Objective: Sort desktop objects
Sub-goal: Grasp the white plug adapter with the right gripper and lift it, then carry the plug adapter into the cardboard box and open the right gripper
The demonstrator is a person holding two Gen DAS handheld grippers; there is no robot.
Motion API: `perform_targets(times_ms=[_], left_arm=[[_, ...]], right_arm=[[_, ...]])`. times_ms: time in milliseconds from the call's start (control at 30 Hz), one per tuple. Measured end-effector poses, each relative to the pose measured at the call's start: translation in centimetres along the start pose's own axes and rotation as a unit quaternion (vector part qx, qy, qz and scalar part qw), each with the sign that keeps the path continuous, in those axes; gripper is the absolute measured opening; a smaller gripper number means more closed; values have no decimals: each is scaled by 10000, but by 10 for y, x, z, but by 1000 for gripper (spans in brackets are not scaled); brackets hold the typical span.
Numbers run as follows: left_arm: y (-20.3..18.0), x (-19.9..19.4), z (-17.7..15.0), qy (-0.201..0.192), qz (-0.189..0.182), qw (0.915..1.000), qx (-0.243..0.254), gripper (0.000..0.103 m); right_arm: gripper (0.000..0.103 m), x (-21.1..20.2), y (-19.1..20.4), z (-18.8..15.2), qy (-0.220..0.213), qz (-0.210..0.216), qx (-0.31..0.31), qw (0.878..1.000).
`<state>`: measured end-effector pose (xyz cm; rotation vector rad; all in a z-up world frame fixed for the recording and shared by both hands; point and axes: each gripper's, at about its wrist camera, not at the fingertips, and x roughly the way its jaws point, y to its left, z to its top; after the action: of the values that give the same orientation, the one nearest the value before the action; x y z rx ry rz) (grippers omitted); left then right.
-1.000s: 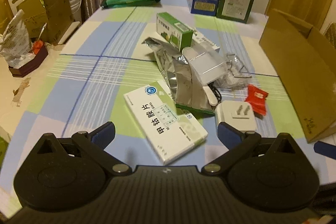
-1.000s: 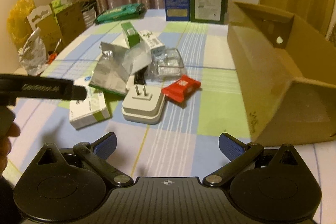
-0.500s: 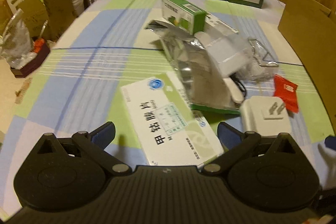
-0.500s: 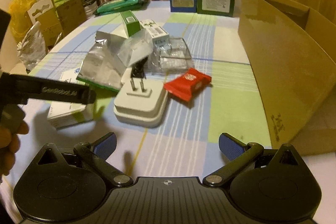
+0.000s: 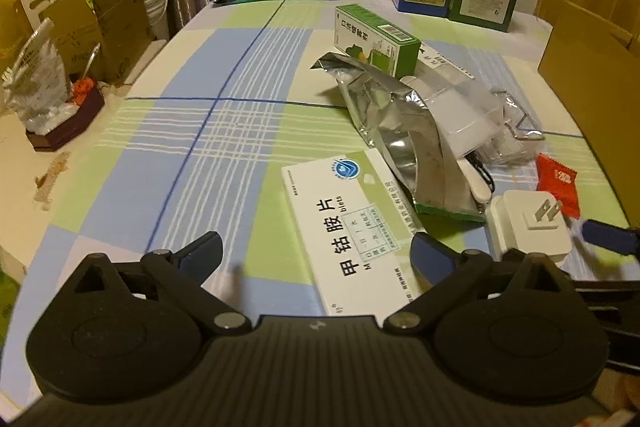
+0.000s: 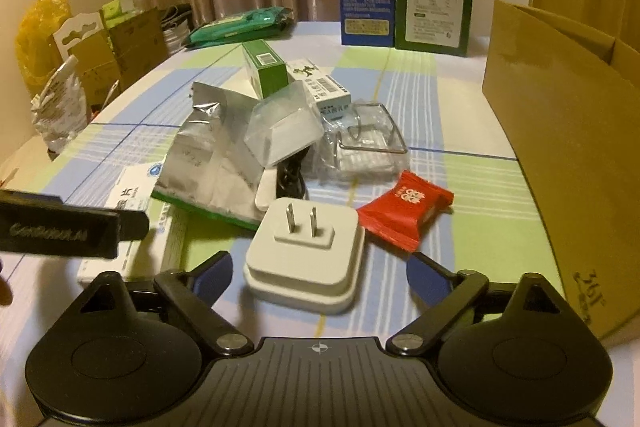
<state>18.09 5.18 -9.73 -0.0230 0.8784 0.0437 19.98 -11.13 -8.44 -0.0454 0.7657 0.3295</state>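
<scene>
Hovering low near the desk's (image 6: 460,131) front edge, the right hand-held gripper (image 6: 319,273) has its jaws apart around the white plug adapter (image 6: 306,255), prongs up, while the left hand-held gripper (image 5: 316,253), equally spread, straddles the white medicine box (image 5: 352,223), long axis running away diagonally.

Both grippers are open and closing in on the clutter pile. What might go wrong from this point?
The right gripper straddles the white plug adapter with its prongs facing up; its rounded sides may slip as the jaws shut. The red candy packet lies right beside it and could get nudged or pinched. The left gripper lines up on the flat white medicine box, which lies low on the tablecloth, so the fingers may scrape cloth.
</scene>
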Motion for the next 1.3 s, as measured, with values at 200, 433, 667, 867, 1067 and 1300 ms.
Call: perform_targets(times_ms=[200,433,667,867,1067,1300], left_arm=[[-3,6,-2,14,-165,9999,-35,100],[-20,16,-2,29,-231,9997,113,102],[-32,8,-13,47,-57,9994,347,77],[-44,-23,-42,171,-321,9986,383,73],[-60,-38,-53,10,-303,9982,519,78],[-59,-29,-53,55,-85,9983,578,78]], right_arm=[[62,10,-1,-2,78,-37,-197,9998],[62,-6,-16,-12,144,-147,-219,9995],[62,-33,-31,-31,192,-288,-191,9992],[62,-61,-40,-54,240,-363,-78,9990],[62,-70,-46,-63,164,-356,-61,9992],[63,-67,-49,-57,10,-357,-14,9994]])
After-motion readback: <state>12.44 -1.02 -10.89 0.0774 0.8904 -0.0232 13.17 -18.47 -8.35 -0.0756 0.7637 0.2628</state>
